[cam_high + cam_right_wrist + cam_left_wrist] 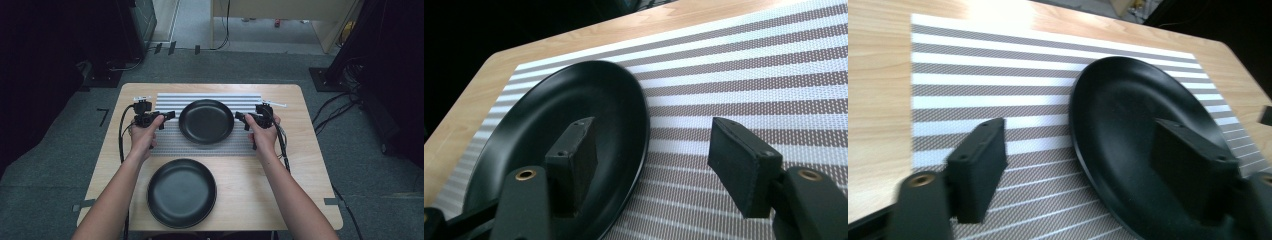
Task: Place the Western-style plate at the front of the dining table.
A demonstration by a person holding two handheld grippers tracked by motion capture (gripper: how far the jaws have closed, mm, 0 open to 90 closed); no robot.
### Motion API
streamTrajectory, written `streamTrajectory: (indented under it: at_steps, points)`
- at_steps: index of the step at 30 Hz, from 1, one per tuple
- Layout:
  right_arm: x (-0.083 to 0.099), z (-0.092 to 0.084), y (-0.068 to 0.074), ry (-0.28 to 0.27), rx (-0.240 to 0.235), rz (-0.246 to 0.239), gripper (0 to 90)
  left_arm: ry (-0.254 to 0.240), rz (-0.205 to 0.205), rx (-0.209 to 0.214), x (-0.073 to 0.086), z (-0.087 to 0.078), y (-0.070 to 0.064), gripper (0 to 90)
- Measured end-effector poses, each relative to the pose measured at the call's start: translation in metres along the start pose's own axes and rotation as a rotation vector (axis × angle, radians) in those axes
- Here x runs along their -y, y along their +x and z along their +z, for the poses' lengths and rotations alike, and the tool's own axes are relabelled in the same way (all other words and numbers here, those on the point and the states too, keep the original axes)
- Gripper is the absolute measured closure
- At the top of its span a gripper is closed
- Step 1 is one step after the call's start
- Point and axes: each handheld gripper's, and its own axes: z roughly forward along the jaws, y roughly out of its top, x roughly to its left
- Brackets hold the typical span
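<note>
A black plate (206, 121) (1133, 120) (569, 95) lies on a grey-and-white striped placemat (210, 97) (998, 75) (749, 75) in the middle of the wooden table (300, 160). My left gripper (169, 117) (1080, 137) is at the plate's left rim and stands open. Its jaws straddle the rim without pressing on it. At the plate's right rim my right gripper (241, 119) (651, 132) is open too, one jaw over the plate and one over the mat. A second black plate (181, 192) rests near the table's front edge, between the forearms.
Cables trail from both grippers over the table's sides. Grey carpet surrounds the table, with dark equipment and cable bundles at the far left and right. Bare wood lies to the left and right of the placemat.
</note>
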Motion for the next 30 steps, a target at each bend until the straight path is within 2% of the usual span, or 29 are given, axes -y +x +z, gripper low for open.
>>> streamTrajectory:
  at_steps: [3,6,10,14,19,26,30]
  points:
    - [0.004,-0.009,0.003,-0.003,-0.026,-0.032,34.5,0.015,0.012,0.0,0.001,-0.006,0.0,15.8]
    - [0.008,-0.017,0.004,-0.002,-0.027,-0.045,34.4,0.029,0.019,-0.004,0.003,-0.014,-0.001,15.2]
    - [0.012,-0.027,0.002,0.005,-0.026,-0.06,33.3,0.043,0.056,-0.038,0.009,-0.022,-0.003,15.3]
    - [0.017,-0.039,0.001,0.0,-0.031,-0.079,31.2,0.029,0.067,-0.064,0.015,-0.031,-0.003,15.8]
    - [0.023,-0.053,0.0,-0.002,-0.03,-0.107,30.6,0.028,0.083,-0.072,0.023,-0.042,-0.001,16.3]
    - [0.033,-0.072,-0.003,0.001,-0.037,-0.139,30.5,0.009,0.086,-0.057,0.038,-0.062,0.002,16.3]
    - [0.039,-0.08,-0.006,0.006,-0.039,-0.138,30.7,0.006,0.093,-0.061,0.048,-0.072,0.004,16.3]
